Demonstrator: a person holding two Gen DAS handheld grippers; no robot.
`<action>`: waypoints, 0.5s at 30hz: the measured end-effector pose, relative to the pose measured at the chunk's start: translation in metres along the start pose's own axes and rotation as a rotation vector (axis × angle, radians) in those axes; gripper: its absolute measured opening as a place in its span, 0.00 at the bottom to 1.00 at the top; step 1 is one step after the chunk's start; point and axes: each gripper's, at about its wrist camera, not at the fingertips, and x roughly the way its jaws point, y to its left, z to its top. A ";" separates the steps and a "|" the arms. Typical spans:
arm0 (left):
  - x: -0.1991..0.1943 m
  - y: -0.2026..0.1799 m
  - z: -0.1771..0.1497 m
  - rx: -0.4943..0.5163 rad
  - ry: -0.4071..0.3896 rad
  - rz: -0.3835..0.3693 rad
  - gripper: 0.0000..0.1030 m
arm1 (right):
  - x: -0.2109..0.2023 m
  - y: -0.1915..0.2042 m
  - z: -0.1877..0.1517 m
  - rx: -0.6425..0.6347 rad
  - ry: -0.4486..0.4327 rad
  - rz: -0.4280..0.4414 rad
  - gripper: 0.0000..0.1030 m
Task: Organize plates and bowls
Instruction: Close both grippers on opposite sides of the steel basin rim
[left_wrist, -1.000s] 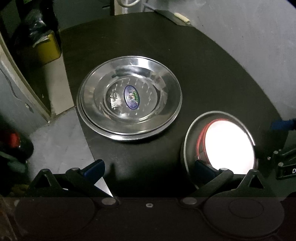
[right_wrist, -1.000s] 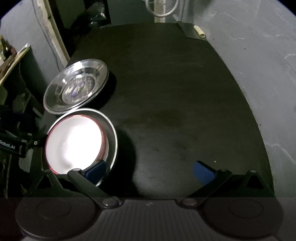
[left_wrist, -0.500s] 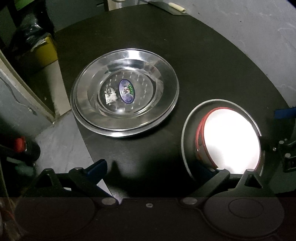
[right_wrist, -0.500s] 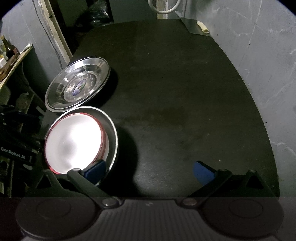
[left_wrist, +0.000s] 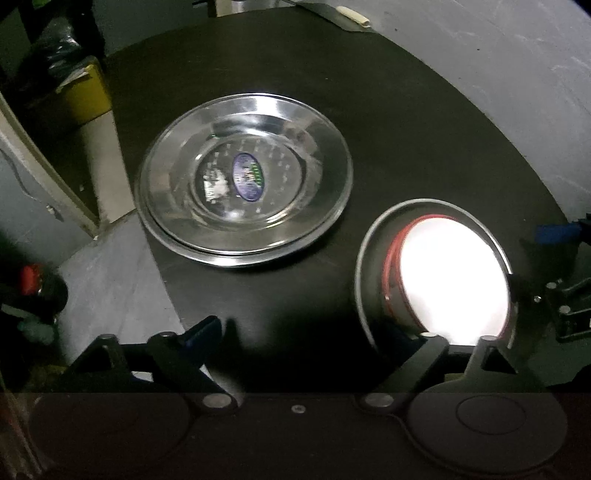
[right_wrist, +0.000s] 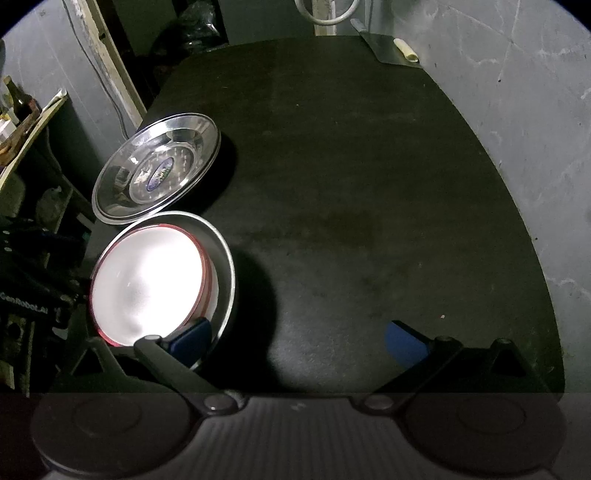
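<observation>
Nearest the left gripper, its jaws are closing but grip nothing yet: the left finger hangs over the table's rounded near edge, and the right finger sits low against the near wall of the steel bowl, its pad hidden behind the rim, so contact cannot be told. That steel bowl holds a red-rimmed white bowl nested inside it, glaring bright under the light. The right gripper is released and wide, its left pad lying over the near rim of the same steel bowl and its right pad above bare tabletop, nothing pinched between them. In the left wrist view the other gripper's dark body and blue pad crowd the bowl's right side, so the stacked bowls are hemmed on two sides. Just beyond, close to the bowls, lie the steel plates, two stacked with the lower rim showing under the upper, an oval sticker at the centre. They sit near the left edge of the black table, where it drops to a grey floor and dark clutter, including a yellow box. To the right the tabletop lies open up to a grey wall. At the far edge rests a flat metal blade with a pale handle.
</observation>
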 end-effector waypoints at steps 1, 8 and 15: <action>0.000 -0.001 0.000 0.005 -0.002 -0.010 0.80 | -0.001 0.000 0.000 -0.001 -0.003 0.006 0.96; -0.003 0.001 0.001 -0.025 -0.003 -0.088 0.53 | -0.004 -0.003 -0.002 0.008 -0.005 0.056 0.89; -0.003 0.005 0.004 -0.093 -0.009 -0.204 0.11 | -0.003 -0.004 -0.003 0.014 0.038 0.177 0.75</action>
